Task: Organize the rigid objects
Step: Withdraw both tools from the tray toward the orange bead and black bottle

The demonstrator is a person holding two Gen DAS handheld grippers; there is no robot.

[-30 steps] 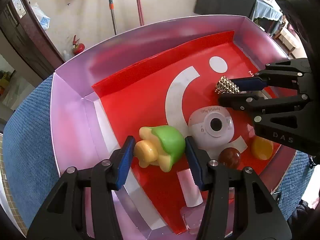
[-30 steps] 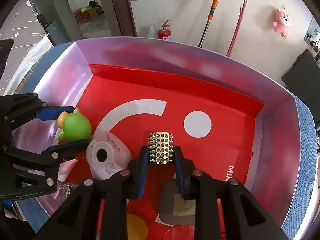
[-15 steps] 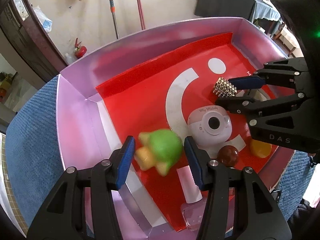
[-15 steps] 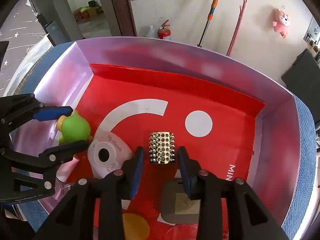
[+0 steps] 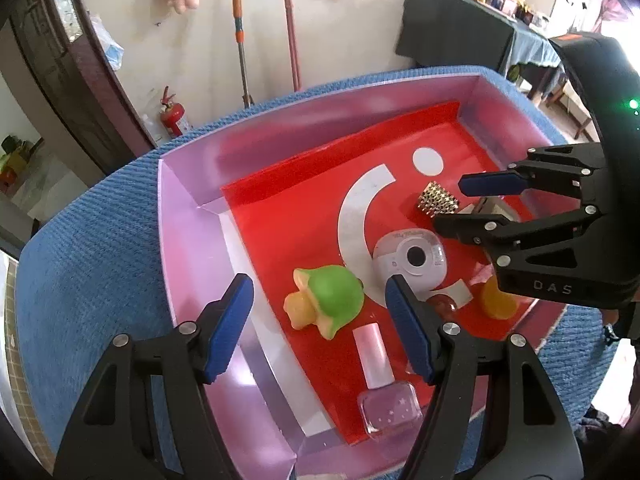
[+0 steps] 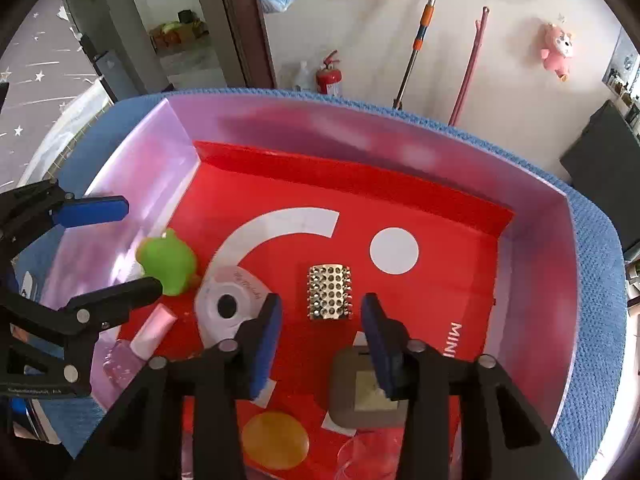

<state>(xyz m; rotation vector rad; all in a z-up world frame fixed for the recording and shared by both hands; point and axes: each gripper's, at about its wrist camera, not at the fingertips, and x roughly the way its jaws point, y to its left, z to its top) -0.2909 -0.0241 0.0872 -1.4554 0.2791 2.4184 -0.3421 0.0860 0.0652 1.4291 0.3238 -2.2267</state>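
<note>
Everything sits inside the pink box (image 5: 192,248), whose red floor carries a white arc and dot. The left tool (image 5: 320,320) stands spread; its jaws have just been opening, and the green turtle toy (image 5: 326,300) lies free between and beyond them on the red floor, close to the box's left wall, touched by neither pad. The right tool (image 6: 320,328) is also spread, its jaws having just been opening, with the studded gold cuff (image 6: 329,292) standing upright on the floor between and just ahead of the pads, clear of both, near the middle of the box.

The toy looks like hollow rubber or soft plastic: light, a little squashy, rounded and smooth, so it would likely slip from a shallow pinch. The broad green shell, taken across its sides, seems the best hold. The cuff looks stiff and light, and its studs should give the pads some bite; gripping across its 2 flat faces would probably keep it from rolling.

Beside the toy, nearer the box's centre, lies the round white camera toy (image 5: 410,258). The pink nail polish bottle (image 5: 380,380) lies on its side toward the near wall; it looks like glass, so likely smooth and breakable, and is best taken by its square body.
</note>
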